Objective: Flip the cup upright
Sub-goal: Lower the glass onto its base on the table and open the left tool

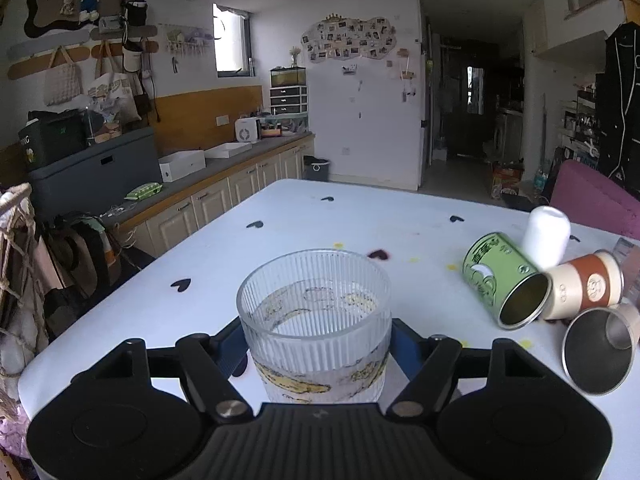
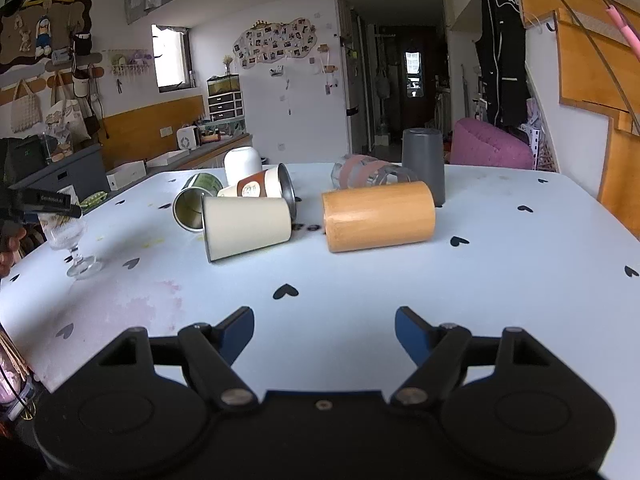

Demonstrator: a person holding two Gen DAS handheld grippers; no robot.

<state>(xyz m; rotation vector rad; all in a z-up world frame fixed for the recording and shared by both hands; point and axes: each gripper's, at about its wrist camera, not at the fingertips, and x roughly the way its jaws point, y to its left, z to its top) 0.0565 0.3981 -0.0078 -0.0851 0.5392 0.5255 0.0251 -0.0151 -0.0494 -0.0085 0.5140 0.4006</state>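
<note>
My left gripper is shut on a ribbed glass goblet with yellow markings, held upright with its mouth up. In the right wrist view the same goblet stands on its foot at the table's left, with the left gripper around its bowl. My right gripper is open and empty over the near part of the table.
On the white heart-print table lie a cream cup, a green can, a brown-banded cup, a bamboo cup and a clear glass. A white cup and a grey cup stand inverted.
</note>
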